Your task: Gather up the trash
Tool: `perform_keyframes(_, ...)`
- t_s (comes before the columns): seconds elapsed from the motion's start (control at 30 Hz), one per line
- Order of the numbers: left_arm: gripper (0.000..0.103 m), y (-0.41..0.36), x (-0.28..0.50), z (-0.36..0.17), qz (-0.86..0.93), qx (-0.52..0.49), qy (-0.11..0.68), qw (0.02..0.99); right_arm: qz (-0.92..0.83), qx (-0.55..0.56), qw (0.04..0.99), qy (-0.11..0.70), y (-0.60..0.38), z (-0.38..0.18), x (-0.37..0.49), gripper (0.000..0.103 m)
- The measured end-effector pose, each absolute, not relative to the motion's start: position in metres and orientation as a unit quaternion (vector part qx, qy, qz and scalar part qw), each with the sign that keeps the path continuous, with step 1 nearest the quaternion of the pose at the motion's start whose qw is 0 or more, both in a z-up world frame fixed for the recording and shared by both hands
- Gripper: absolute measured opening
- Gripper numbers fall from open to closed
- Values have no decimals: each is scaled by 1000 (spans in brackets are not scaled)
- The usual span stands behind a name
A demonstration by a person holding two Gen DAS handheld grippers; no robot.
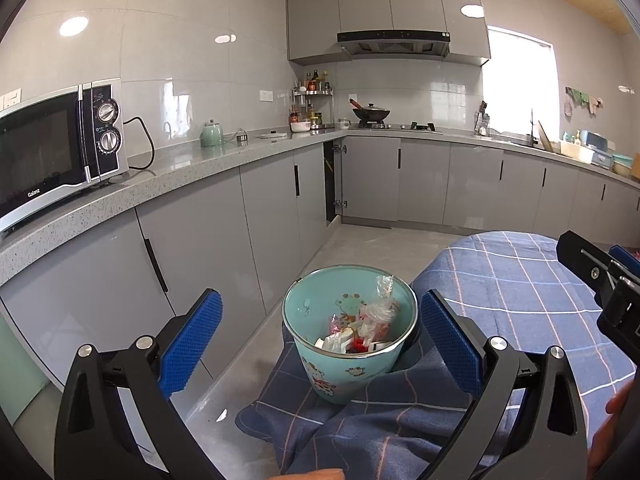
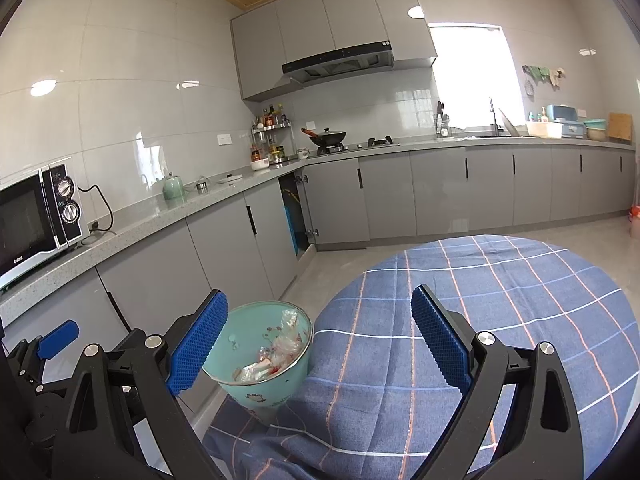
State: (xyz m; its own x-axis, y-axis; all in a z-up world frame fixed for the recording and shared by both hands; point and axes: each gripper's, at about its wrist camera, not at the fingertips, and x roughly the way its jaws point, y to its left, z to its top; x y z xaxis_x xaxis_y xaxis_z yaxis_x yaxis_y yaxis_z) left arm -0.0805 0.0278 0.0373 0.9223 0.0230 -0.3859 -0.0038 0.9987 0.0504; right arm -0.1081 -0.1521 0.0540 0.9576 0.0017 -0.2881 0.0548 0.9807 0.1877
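Two views, left wrist first: left tool (image 1: 320,336) spread wide, blue pads (image 1: 192,344) apart and clamped on nothing, framing a small teal bin (image 1: 348,368) with cartoon print and a metal rim. Bin standing upright beside a table draped in blue checked cloth (image 1: 520,280), cloth folds bunched against its lower wall. Inside: crinkled clear plastic wrap (image 1: 380,304) rising above a heap of white and red packets. Probably light, thin-walled, smooth and somewhat slippery on the sides; wrap soft, springy, apt to spill if tipped. Best hold judged to be the rim, one pad inside, one outside, on the free side away from the cloth. Right tool (image 1: 600,284) partly visible at the right edge, state not clear from here

Right wrist next: right tool (image 2: 316,340) likewise wide apart, gripping nothing, hovering over the cloth-covered table with the bin low at left, just beside the table edge. Left tool's blue pad (image 2: 58,338) visible far left. Grey worktop (image 2: 160,216) with a microwave (image 2: 36,220) well apart from the bin
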Motion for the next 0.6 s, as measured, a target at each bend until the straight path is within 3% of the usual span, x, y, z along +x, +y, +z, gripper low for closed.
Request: perform_keyframes(0.6, 97, 29, -73, 33, 11, 27, 211, 977, -14, 94, 983, 155, -150, 49, -105, 92)
